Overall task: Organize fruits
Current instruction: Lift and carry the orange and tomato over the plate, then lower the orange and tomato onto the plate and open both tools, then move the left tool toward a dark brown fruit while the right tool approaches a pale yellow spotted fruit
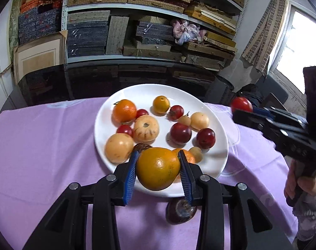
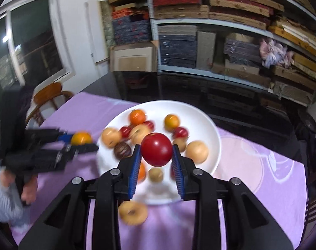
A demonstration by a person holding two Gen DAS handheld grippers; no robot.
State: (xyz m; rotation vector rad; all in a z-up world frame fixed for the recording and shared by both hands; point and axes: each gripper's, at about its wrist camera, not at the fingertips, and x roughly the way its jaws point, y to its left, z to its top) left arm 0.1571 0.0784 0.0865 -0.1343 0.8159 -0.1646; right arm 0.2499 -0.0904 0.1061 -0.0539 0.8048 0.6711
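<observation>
**Both grippers hold fruit above the white plate**

Nearest the left wrist camera, the left gripper [image 1: 158, 166] is clamped on a large yellow-orange fruit [image 1: 158, 168], its blue ribbed pads [image 1: 131, 175] pressing on either side. The fruit hangs over the near rim of the white plate [image 1: 218, 166]. Just below the gripper, a dark purple fruit [image 1: 179, 212] lies on the lilac tablecloth [image 1: 43, 145], off the plate.

In the right wrist view, the right gripper [image 2: 156, 154] is closed on a red tomato-like fruit [image 2: 156, 152], held above the plate's near half. A pale fruit with a brown dimple [image 2: 133, 212] lies on the cloth close under this gripper, outside the plate; the view is blurred here.

On the plate sit the remaining fruits: an orange mandarin [image 1: 124, 110], a pale striped round fruit [image 1: 146, 128], a pale yellow fruit [image 1: 118, 148], two dark red plums [image 1: 180, 133], small red tomatoes [image 1: 176, 111] and a small yellow-orange citrus [image 1: 161, 104].

To the right, a hand [image 1: 303, 185] in a knitted sleeve grips the right tool's handle.

Beyond the table stands a metal shelf unit [image 1: 116, 7] stacked with woven and patterned flat boxes, with a crumpled cloth [image 1: 186, 31] among them. No brand, label or legible writing is visible anywhere.
</observation>
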